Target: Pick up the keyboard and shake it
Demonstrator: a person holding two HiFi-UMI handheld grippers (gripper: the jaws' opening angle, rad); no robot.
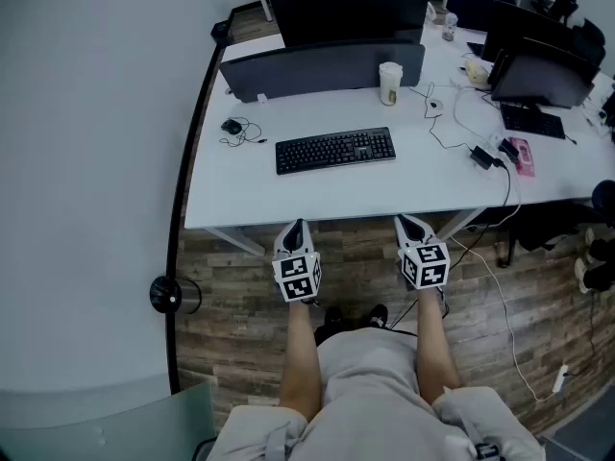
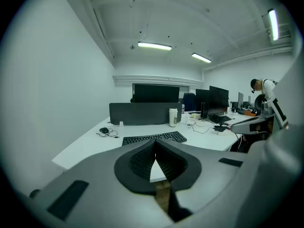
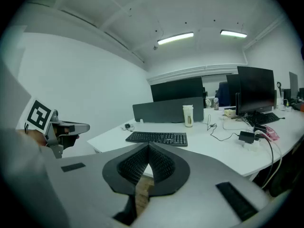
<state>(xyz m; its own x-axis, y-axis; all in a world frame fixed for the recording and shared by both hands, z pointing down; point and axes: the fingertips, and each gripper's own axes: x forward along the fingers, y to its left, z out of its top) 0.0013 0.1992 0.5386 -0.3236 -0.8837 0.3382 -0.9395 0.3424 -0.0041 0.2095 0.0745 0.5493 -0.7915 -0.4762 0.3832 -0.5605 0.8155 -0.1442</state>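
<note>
A black keyboard [image 1: 335, 150] lies flat on the white desk [image 1: 288, 195], in front of a dark divider panel. It also shows in the left gripper view as the keyboard [image 2: 153, 138] and in the right gripper view as the keyboard [image 3: 157, 137]. My left gripper [image 1: 295, 227] hovers short of the desk's near edge, below the keyboard's left end, shut with nothing in it. My right gripper [image 1: 409, 222] hangs at the same edge under the keyboard's right end, also shut and empty. The tips meet at the left gripper [image 2: 155, 142] and the right gripper [image 3: 148, 145].
A white cup [image 1: 389, 83] stands behind the keyboard. A black mouse [image 1: 232, 127] with its cable lies to the left. Cables, a power adapter [image 1: 482, 156] and a pink item [image 1: 520, 155] lie to the right. A second keyboard [image 1: 530, 119] and monitors sit far right. Wood floor lies below.
</note>
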